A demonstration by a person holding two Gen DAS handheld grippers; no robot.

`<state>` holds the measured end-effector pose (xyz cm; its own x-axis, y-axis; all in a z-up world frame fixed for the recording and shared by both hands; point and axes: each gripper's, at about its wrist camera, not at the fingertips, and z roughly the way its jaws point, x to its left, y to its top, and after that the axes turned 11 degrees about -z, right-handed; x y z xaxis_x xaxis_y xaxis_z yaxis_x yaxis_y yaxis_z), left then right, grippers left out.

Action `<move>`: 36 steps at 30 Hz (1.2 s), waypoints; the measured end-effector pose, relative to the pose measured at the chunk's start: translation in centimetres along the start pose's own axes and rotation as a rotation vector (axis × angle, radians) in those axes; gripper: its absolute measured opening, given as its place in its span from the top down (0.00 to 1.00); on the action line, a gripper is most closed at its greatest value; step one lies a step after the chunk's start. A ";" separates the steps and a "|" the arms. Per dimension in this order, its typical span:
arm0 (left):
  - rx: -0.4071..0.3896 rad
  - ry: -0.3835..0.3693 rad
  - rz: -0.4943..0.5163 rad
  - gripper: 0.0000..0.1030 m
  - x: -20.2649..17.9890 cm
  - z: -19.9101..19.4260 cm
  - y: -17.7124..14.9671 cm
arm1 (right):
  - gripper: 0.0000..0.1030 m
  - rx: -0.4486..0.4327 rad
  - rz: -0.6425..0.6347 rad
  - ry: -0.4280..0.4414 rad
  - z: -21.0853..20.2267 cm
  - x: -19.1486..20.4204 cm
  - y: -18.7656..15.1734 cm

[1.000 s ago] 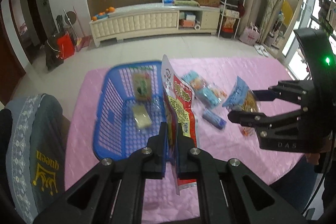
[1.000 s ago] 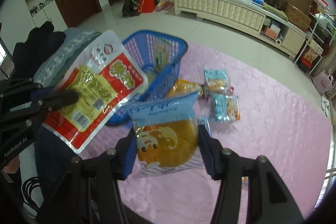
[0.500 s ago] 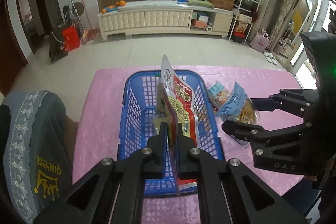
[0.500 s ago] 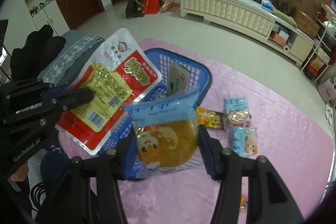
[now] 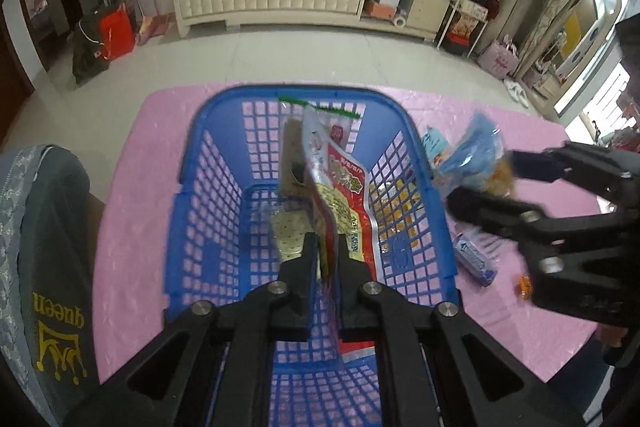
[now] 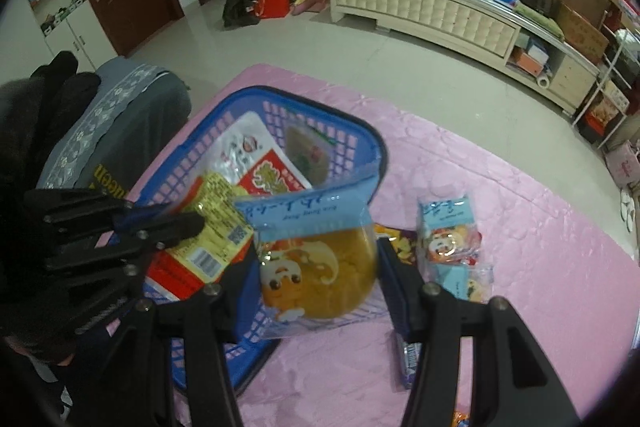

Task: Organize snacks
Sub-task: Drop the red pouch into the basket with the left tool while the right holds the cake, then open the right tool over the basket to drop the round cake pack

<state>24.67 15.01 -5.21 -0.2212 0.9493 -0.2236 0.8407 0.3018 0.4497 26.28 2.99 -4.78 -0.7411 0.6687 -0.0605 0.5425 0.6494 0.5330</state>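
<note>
My left gripper [image 5: 328, 247] is shut on a red and yellow snack packet [image 5: 340, 183] and holds it inside the blue basket [image 5: 192, 163], above two packets on its floor. The packet also shows in the right wrist view [image 6: 240, 195]. My right gripper [image 6: 316, 267] is shut on a blue-topped cake packet [image 6: 316, 259] and holds it just right of the basket's rim [image 6: 376, 147]. That gripper and packet show in the left wrist view [image 5: 476, 167].
The basket stands on a pink quilted tablecloth [image 5: 136, 163]. Blue snack packets [image 6: 448, 231], a small purple bar [image 5: 474, 259] and an orange sweet [image 5: 524, 285] lie right of the basket. A chair back with a grey jacket [image 5: 44, 235] is at the left.
My left gripper has moved forward and down, lowering the red packet into the basket. My right gripper with the cake packet has come closer to the basket's right rim.
</note>
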 end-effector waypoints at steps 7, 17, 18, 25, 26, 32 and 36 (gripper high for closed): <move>0.001 0.013 0.090 0.39 -1.3 0.5 -0.4 | 0.43 -0.003 0.006 -0.021 -1.1 -0.9 -0.7; -0.080 0.054 0.067 0.35 1.2 -4.6 -0.8 | 0.43 -0.024 -0.005 0.006 -2.7 1.1 -0.4; -0.089 0.060 0.062 0.32 1.6 -5.2 -0.8 | 0.43 -0.025 -0.012 0.009 -2.8 1.5 -0.2; -0.122 0.079 0.019 0.32 4.2 -7.0 -0.9 | 0.43 -0.006 -0.058 0.012 -2.0 3.7 1.0; -0.123 0.078 0.009 0.32 4.6 -7.0 -0.8 | 0.43 0.000 -0.065 0.011 -1.7 4.0 1.3; -0.114 0.087 -0.015 0.31 6.0 -6.1 -0.3 | 0.43 0.039 -0.092 -0.012 0.1 4.7 2.1; -0.101 0.073 -0.037 0.31 6.6 -5.1 0.2 | 0.43 0.082 -0.109 -0.031 1.9 4.5 2.7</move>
<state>20.85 21.73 -2.23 -0.2895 0.9403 -0.1793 0.7781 0.3402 0.5280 25.17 8.43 -5.23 -0.7857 0.6022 -0.1411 0.4906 0.7457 0.4507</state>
